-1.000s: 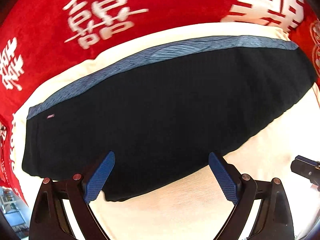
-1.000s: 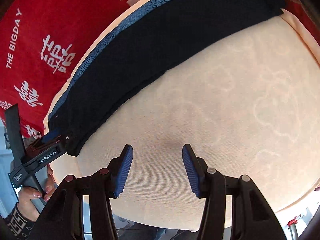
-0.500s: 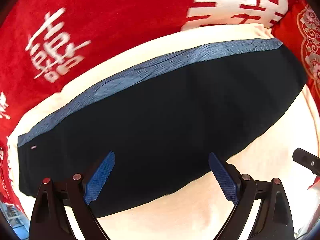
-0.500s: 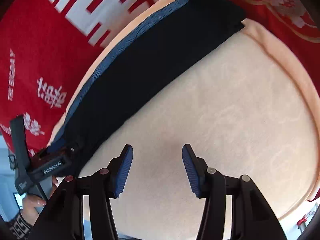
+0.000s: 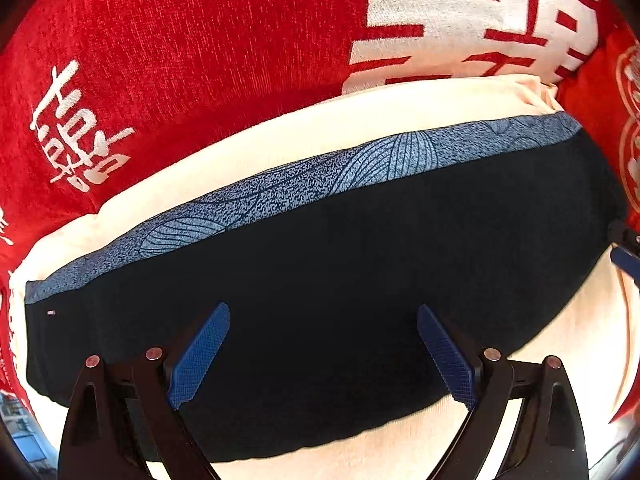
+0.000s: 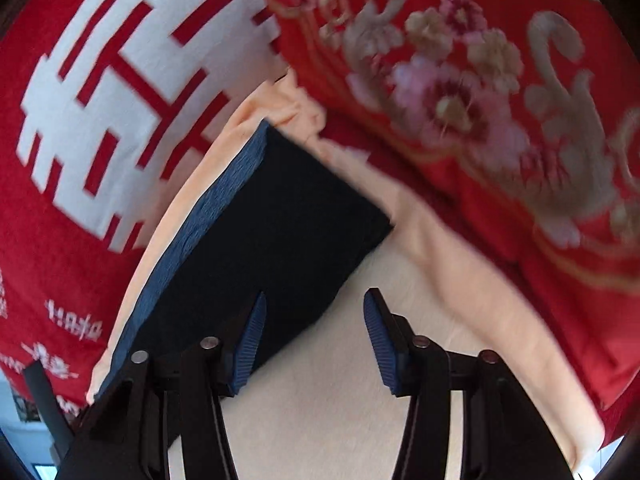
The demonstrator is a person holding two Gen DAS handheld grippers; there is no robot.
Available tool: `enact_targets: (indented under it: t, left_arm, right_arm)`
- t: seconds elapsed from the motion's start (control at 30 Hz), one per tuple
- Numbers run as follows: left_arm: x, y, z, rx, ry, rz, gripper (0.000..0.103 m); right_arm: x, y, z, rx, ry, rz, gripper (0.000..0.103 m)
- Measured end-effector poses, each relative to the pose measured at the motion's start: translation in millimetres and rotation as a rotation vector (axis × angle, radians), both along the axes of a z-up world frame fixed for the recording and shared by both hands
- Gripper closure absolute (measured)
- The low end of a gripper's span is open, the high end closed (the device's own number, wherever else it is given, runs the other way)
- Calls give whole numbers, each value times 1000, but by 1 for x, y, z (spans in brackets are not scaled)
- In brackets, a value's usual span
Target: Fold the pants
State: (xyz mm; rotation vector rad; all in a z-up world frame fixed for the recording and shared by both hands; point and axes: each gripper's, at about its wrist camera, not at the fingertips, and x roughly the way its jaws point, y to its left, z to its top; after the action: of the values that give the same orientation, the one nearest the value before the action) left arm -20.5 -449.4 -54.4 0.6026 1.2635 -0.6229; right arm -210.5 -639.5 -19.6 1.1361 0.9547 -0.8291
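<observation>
Left wrist view: the left gripper (image 5: 323, 354) hangs with its blue pads spread wide, pinching nothing, over the near part of the pants (image 5: 320, 280). The dark pants lie folded in a long band on a cream cloth (image 5: 248, 148), with a patterned blue strip along their 12 o'clock edge. A red blanket (image 5: 180, 48) with white characters fills the 12 o'clock side. In the right wrist view, the right gripper (image 6: 313, 340) is also spread and empty, its left pad over the pants' (image 6: 280, 232) near edge, its right pad over bare cream cloth (image 6: 344, 420). A red floral cover (image 6: 500, 120) lies at 1 o'clock.
</observation>
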Motion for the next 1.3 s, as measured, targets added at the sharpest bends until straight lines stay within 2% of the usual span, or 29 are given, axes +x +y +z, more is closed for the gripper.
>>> enact_targets:
  t: [0.03, 0.1, 0.23, 0.3, 0.4, 0.43, 0.5, 0.6, 0.67, 0.77, 0.8, 0.9, 0.97, 1.03, 1.1, 1.17, 1.23, 1.3]
  left_arm:
    - [0, -1, -2, 6, 2, 5, 7]
    - [0, -4, -6, 21, 4, 13, 7]
    - [0, -11, -3, 15, -28, 11, 7]
    - [2, -17, -2, 14, -38, 12, 7]
    - [8, -27, 0, 10, -43, 21, 7]
    - [10, -30, 2, 5, -52, 20, 7]
    - [16, -39, 6, -4, -82, 13, 7]
    - [28, -50, 6, -4, -101, 13, 7]
    - [38, -57, 0, -2, -90, 29, 7]
    - [45, -68, -20, 38, -62, 42, 7]
    - [44, -67, -27, 48, -47, 58, 7]
    - [45, -58, -28, -5, -33, 104, 6]
    - [47, -53, -30, -8, -25, 115, 1]
    - [51, -49, -32, -30, 2, 123, 1]
    - [51, -45, -32, -34, 1, 113, 1]
    - [51, -41, -32, -33, -6, 107, 1]
    - [49, -40, -33, -31, -3, 114, 1]
    - [46, -41, -36, -28, -1, 120, 1]
  right_arm:
    - [1, -5, -3, 5, 13, -2, 97]
    - [6, -13, -2, 0, 8, 12, 97]
    - [28, -4, 22, -145, 49, 182, 97]
    - [30, -6, 16, -125, 89, 212, 96]
    - [11, -14, -3, -12, 103, 154, 90]
    - [7, -14, -3, -8, 95, 138, 79]
    - [2, -10, 9, -41, 123, 115, 70]
    - [3, -2, 42, -187, 82, 134, 70]
    - [21, -3, 52, -219, 41, 206, 70]
    - [58, -10, 34, -152, 0, 299, 70]
    - [66, -10, 25, -135, 10, 308, 70]
    - [83, -5, -12, -69, 101, 333, 73]
    - [78, -6, -12, -118, 88, 321, 75]
    - [70, -10, -4, -151, 128, 291, 75]
    - [56, -13, 4, -109, 93, 249, 71]
    - [44, -10, 10, -63, 46, 236, 62]
    - [26, 2, 16, -15, 3, 222, 49]
    - [14, 15, 16, 38, -32, 211, 46]
